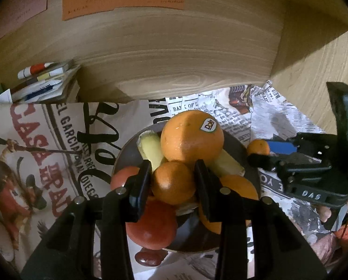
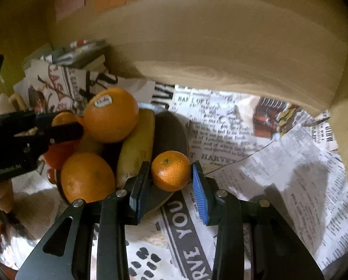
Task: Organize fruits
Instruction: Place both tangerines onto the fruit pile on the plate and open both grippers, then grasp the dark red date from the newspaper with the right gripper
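A dark bowl (image 1: 248, 147) on newspaper holds a big stickered orange (image 1: 192, 136), bananas (image 1: 150, 150), red fruits (image 1: 150, 226) and other oranges. My left gripper (image 1: 172, 182) is shut on a small orange (image 1: 172, 183) above the pile. My right gripper (image 2: 170, 171) is shut on a small mandarin (image 2: 171, 171) just over the bowl's right rim (image 2: 174, 130); it shows in the left wrist view (image 1: 259, 152) with the mandarin (image 1: 258, 147). The left gripper also shows in the right wrist view (image 2: 69, 126).
Printed newspaper (image 2: 255, 163) covers the wooden table. A wooden panel (image 1: 174, 46) with orange notes stands close behind. A stack of books with pens (image 1: 45, 81) lies at the back left. A dark small fruit (image 1: 148, 257) lies beside the bowl.
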The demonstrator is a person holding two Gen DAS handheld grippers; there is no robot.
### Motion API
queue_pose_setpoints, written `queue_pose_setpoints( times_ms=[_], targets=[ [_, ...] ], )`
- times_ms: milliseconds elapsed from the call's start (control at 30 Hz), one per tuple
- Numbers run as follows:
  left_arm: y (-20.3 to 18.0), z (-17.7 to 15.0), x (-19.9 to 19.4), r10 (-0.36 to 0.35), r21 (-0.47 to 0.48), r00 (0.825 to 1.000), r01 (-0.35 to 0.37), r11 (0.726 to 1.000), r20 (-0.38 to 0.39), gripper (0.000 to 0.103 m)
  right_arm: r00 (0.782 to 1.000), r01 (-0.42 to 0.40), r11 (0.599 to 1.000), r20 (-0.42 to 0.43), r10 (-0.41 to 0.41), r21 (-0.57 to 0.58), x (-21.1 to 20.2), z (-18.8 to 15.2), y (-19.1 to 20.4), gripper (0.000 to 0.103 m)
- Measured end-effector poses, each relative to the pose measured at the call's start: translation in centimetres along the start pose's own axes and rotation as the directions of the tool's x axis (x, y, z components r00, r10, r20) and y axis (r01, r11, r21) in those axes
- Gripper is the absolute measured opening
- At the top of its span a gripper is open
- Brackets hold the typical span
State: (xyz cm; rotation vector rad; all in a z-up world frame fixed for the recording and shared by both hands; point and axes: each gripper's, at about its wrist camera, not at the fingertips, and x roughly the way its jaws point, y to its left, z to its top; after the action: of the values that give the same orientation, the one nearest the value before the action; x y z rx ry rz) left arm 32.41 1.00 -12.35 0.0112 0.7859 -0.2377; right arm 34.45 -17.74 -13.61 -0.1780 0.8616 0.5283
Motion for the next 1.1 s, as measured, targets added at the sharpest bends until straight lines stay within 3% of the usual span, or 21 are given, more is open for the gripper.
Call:
queue_pose_setpoints(
  times_ms=[133, 267, 467, 800, 1100],
  targets=[
    [-0.2, 0.0, 0.1, 0.018, 0.013, 1.000, -0.018, 1.000, 0.006, 0.041, 1.000, -0.005, 1.000, -0.030, 0.004, -0.017, 0.8, -0.3, 0.1, 0.033],
    [-0.3, 0.0, 0.0, 0.023, 0.012, 1.000, -0.023, 1.000, 0.012, 0.051, 0.999, 0.004, 1.000, -0.032, -0.004, -0.028, 0.8, -0.3, 0.3, 0.033],
    [-0.4, -0.1, -1.5, 0.026, 0.007, 0.999, -0.026, 1.000, 0.046, 0.056, 1.000, 0.029, 0.999, -0.001, -0.029, -0.016, 0.2, -0.1, -0.1, 0.059],
    [-0.9, -1.1, -6.8, 0.052, 0.012, 0.989, -0.055, 0.998, 0.135, 0.058, 0.994, 0.046, 0.999, 0.101, -0.046, 0.000, -3.9, 0.3, 0.6, 0.059],
    [-1.2, -3.8, -11.1, 0.078, 0.009, 0.979, -0.081, 0.997, 0.190, 0.058, 0.979, 0.045, 0.999, 0.202, -0.039, -0.028, -9.4, -1.5, 4.1, 0.059]
  ],
)
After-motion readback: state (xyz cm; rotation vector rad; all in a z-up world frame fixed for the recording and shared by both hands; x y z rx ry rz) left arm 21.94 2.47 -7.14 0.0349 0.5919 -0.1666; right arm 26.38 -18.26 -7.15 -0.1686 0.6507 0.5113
